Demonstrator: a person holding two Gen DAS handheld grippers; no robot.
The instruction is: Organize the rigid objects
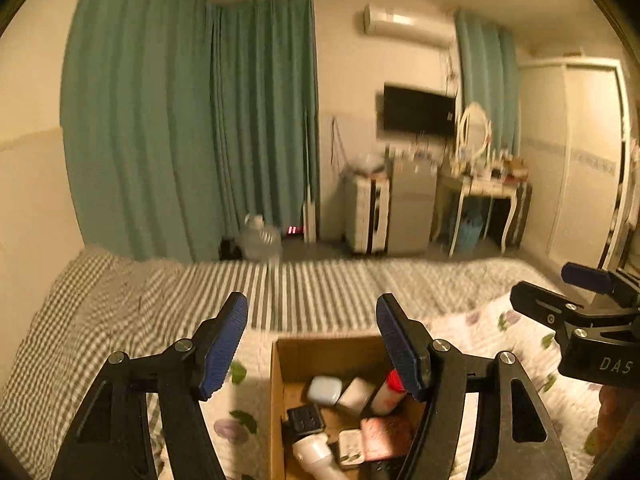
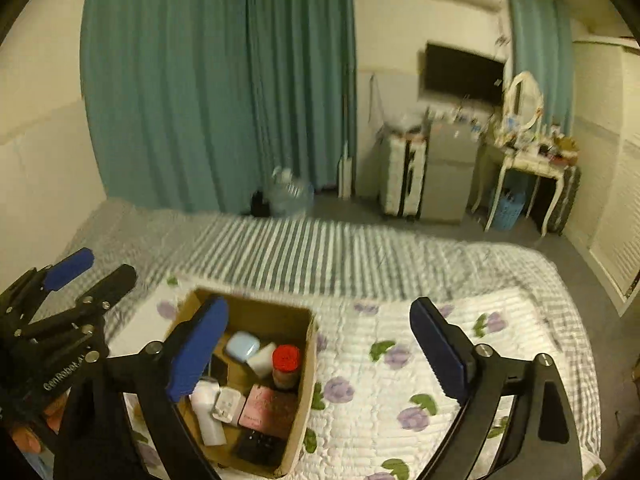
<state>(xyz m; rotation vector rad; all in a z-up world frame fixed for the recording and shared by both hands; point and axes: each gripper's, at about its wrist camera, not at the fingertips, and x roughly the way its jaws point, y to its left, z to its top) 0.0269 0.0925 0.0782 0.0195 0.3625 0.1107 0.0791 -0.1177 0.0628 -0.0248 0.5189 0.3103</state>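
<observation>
Both wrist views look from above the bed (image 1: 120,312) across it toward the curtains (image 2: 216,80), sharing the nearby cardboard box (image 2: 296,420).

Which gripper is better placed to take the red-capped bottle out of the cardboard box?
Probably the left gripper: open and empty, it hangs right above the cardboard box, near the red-capped bottle. The right gripper, also open, sits mostly over the floral quilt.

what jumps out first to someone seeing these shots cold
First, the open cardboard box on the floral quilt, packed with small items such as a red-capped bottle and a pale blue case. Both the left gripper and the right gripper hover open and empty over the bed. Behind, teal curtains cover the far wall.
</observation>
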